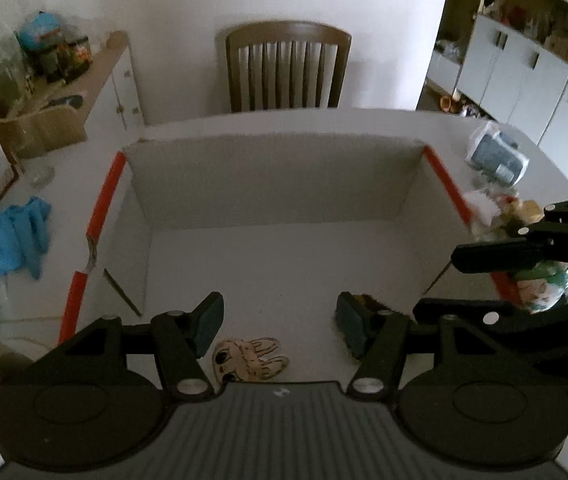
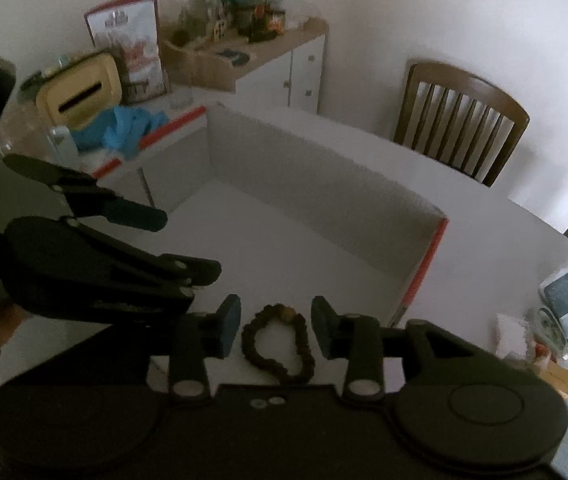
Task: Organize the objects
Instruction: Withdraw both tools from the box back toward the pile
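White box (image 2: 324,200) floor: bead bracelet (image 2: 279,344) between parted right fingers (image 2: 326,330); left fingers (image 1: 207,324) parted, empty.

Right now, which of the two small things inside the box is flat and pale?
The rabbit-shaped cutout under the left claw; the bead bracelet under the right claw is dark.
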{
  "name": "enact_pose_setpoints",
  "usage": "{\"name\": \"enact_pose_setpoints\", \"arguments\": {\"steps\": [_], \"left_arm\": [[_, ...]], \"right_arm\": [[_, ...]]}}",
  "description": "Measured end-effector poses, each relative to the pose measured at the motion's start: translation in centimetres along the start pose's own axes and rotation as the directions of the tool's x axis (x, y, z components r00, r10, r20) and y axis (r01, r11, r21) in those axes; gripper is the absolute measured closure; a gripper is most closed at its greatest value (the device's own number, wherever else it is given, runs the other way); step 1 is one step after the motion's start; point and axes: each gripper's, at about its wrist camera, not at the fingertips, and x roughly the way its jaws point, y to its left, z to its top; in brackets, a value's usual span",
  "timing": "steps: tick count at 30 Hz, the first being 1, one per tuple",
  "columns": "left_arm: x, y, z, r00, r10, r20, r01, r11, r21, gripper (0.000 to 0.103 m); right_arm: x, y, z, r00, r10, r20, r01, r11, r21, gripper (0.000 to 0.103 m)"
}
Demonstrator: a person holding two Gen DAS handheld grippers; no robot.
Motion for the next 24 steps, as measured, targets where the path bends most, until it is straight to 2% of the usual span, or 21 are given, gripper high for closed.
{"name": "enact_pose_setpoints", "arguments": {"steps": [9, 11, 24], "left_arm": [[-4.1, -2.6, -0.7, 0.997, -0.005, 0.077, 0.006, 1.000, -0.005, 0.041], [-4.9, -3.4, -0.9, 0.996, 0.006, 0.093, -0.006, 1.000, -0.009, 0.041], [-8.1, -11.2, -2.1, 0.989, -0.023, 0.149, 0.031, 0.998, -0.049, 0.032]], "right_arm": [[-5.1, -1.1, -2.2, 0.995, 0.022, 0.097, -0.028, 0.998, 0.063, 0.059], [-6.1, -1.6, -2.8, 0.993, 0.024, 0.116, -0.034, 0.996, 0.087, 0.055], [-12.2, -7.7, -8.4, 0.981, -0.012, 0.193, -0.030, 0.977, 0.212, 0.044]]}}
